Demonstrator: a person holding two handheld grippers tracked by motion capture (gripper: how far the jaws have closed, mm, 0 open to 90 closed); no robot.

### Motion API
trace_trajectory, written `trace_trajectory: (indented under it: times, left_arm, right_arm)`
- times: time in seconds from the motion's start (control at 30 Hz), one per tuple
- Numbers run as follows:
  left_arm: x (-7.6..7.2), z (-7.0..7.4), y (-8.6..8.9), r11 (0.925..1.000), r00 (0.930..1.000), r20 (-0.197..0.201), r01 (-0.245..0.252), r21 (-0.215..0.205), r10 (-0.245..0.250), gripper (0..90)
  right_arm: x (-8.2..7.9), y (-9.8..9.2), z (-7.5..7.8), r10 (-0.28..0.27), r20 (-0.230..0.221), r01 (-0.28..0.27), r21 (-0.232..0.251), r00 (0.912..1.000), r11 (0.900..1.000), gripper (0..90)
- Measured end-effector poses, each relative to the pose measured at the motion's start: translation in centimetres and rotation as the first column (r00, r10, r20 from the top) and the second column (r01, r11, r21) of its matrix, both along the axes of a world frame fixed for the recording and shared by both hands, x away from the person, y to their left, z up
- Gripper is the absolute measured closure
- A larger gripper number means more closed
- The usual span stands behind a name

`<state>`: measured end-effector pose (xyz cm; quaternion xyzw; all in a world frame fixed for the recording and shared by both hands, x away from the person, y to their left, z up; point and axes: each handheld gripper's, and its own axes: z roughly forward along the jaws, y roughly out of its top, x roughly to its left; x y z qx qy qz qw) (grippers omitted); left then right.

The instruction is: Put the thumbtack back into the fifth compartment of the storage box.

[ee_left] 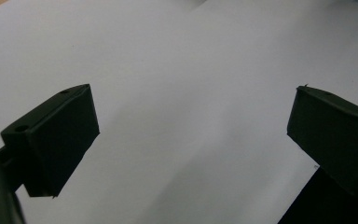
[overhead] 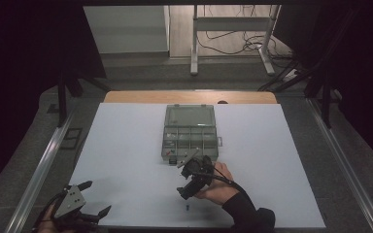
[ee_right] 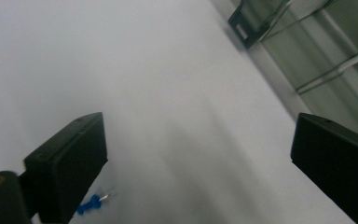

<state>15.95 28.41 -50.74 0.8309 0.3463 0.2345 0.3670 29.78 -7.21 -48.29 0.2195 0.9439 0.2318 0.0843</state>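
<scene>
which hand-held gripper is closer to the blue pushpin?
Right. The right hand-held gripper is just above the blue pushpin; the left hand-held gripper sits open at the sheet's near-left corner.

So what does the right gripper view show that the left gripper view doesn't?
Right gripper view: a blue pushpin lying on the sheet beside one jaw, plus a corner of the clear compartment box.

Left gripper view: a dark strip past the sheet's edge at lower right.

Both: the white sheet under two black jaws set wide apart with nothing between them, for the right gripper and the left gripper.
</scene>
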Motion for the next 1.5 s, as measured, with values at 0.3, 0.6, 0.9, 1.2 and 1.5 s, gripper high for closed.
trace_trajectory:
  times: [0.3, 0.6, 0.9, 1.2, 1.5]
  left_arm:
    - [0.0, 0.0, 0.0, 1.0000, 1.0000, -0.002, 0.002, -0.002, -0.002, 2.4]
    - [0.0, 0.0, 0.0, 1.0000, 1.0000, -0.002, 0.004, 0.000, -0.004, 2.4]
    - [0.0, 0.0, 0.0, 1.0000, 1.0000, 0.000, 0.007, 0.002, -0.007, 2.4]
    - [0.0, 0.0, -0.1, 0.9999, 1.0000, 0.001, 0.010, 0.007, -0.010, 2.4]
    - [0.0, 0.0, -0.1, 0.9998, 0.9999, 0.001, 0.013, 0.012, -0.013, 2.4]
  right_arm:
    - [-1.9, -0.5, -0.9, 0.060, -0.038, -0.060, -0.006, 0.9975, 0.998, 22.8]
    - [-3.5, -0.9, -1.5, 0.150, -0.095, -0.149, 0.010, 0.9841, 0.989, 46.2]
    - [-4.2, -0.9, -2.4, 0.191, -0.106, -0.194, -0.016, 0.9759, 0.981, 56.7]
    - [-4.5, -0.9, -2.6, 0.215, -0.079, -0.218, -0.035, 0.9734, 0.975, 65.0]
    - [-4.5, -0.8, -2.6, 0.215, -0.082, -0.218, -0.034, 0.9731, 0.975, 69.3]
